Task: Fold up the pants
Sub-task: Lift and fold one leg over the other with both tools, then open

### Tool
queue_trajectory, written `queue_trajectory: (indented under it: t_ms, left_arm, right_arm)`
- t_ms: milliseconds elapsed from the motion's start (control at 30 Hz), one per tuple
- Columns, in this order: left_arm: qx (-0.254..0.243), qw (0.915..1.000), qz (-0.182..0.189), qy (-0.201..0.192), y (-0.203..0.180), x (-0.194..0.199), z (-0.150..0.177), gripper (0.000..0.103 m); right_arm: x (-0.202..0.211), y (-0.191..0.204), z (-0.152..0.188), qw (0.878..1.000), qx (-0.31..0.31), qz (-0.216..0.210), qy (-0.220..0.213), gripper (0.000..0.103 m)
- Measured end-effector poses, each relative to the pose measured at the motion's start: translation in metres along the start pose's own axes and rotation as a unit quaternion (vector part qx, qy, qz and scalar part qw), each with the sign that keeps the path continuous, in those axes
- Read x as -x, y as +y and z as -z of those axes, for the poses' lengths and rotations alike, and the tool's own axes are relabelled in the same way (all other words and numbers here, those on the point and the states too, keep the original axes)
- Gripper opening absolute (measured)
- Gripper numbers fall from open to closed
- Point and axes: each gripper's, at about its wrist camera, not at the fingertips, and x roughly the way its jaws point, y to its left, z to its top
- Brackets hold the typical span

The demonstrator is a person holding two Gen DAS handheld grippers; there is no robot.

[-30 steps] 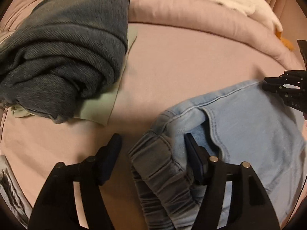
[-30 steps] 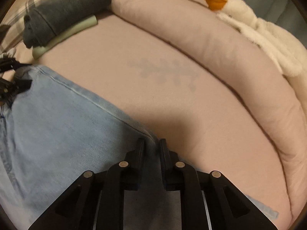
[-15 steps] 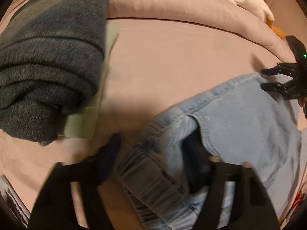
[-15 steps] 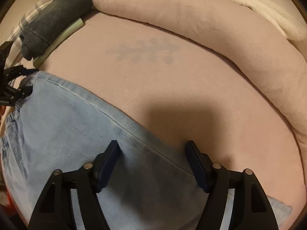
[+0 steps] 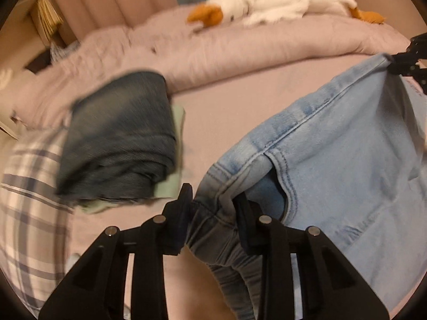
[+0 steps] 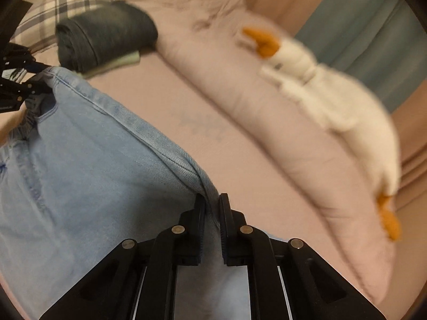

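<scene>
Light blue jeans (image 5: 333,160) hang stretched between both grippers above the pink bed sheet (image 5: 226,106). My left gripper (image 5: 213,200) is shut on the gathered elastic waistband at the jeans' corner. My right gripper (image 6: 212,208) is shut on the seam edge of the jeans (image 6: 80,160). The right gripper shows at the far right of the left wrist view (image 5: 408,58), and the left gripper shows at the far left of the right wrist view (image 6: 18,80).
A folded dark denim garment (image 5: 117,138) lies on a pale green cloth (image 5: 173,184) to the left. A rolled pink duvet (image 5: 240,45) with a white plush goose (image 5: 267,2) runs along the back. A plaid pillow (image 5: 26,192) lies at left.
Both grippers closed on the jeans, the right after briefly opening, and lifted them off the sheet. Both views tilted upward, showing the wall and curtains.
</scene>
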Motion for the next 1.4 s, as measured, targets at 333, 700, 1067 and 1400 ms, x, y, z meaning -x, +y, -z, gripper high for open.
queue_trajectory:
  t_ms: [333,700,1067,1400]
  left_arm:
    - [-0.108,0.9812,-0.072,-0.143,-0.006,0.115,0.115,0.028]
    - [-0.253,0.9520,-0.135,-0.106,-0.057,0.087,0.217,0.029]
    - [-0.273,0.9446,-0.143,-0.111,-0.060,0.087,0.247,0.039]
    - [-0.073,0.9901,-0.095,-0.074,0.013,0.134,0.252,0.086]
  right_arm:
    - [0.106,0.038,0.044,0.991,0.054,0.050,-0.114,0.009]
    - [0.092,0.125,0.124,0.997,0.070,-0.017,-0.033,0.008]
    - [0.066,0.165,0.147,0.995,0.095,-0.029,0.021,0.008]
    - [0.104,0.138,0.155,0.999,0.005,-0.049,0.000,0.021]
